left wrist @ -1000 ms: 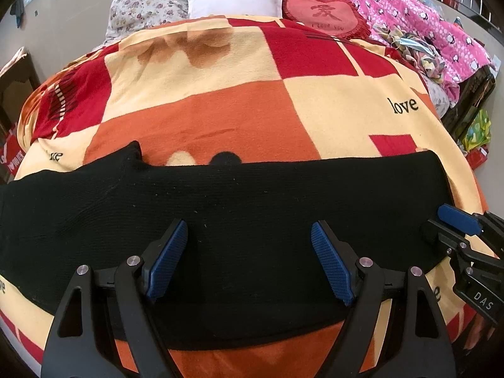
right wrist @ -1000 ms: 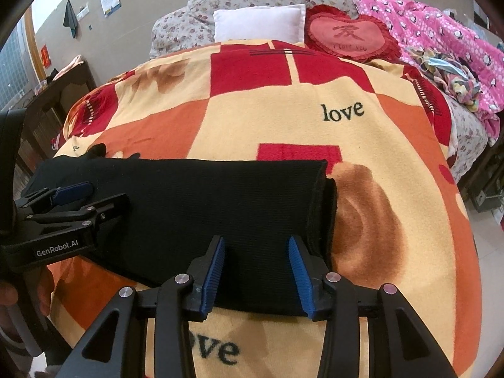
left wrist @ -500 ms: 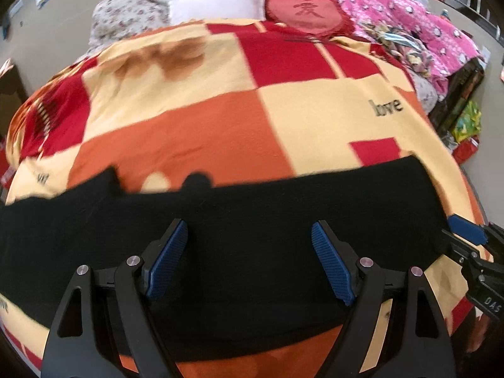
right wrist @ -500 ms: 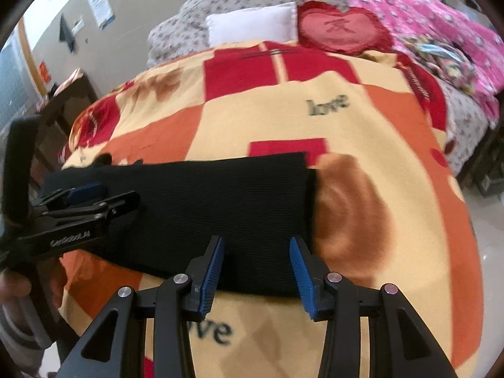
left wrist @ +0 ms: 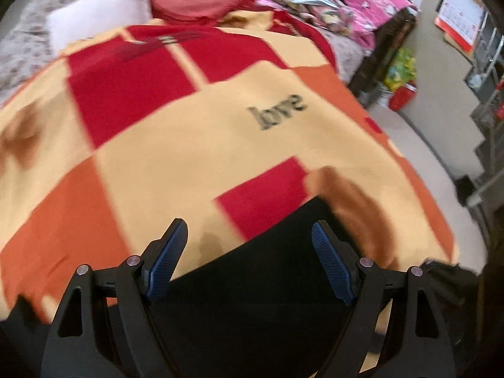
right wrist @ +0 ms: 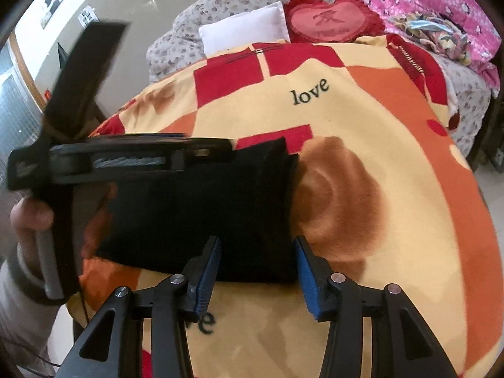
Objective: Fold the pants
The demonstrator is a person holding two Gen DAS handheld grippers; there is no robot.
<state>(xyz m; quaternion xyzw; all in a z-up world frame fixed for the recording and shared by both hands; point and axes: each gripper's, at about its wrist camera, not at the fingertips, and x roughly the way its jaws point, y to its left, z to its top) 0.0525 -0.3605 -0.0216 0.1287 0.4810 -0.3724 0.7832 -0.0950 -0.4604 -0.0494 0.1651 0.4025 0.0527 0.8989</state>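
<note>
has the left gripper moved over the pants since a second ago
Yes. In the right wrist view the left gripper has swept rightward over the black pants, from their left end to near their right edge, toward the brown patch on the blanket.

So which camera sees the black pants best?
The right wrist view. There the black pants lie sharp on the blanket, with their right edge and near edge both showing, though the left gripper covers the top left part. The left wrist view is blurred and shows only one dark corner behind its own fingers.
</note>
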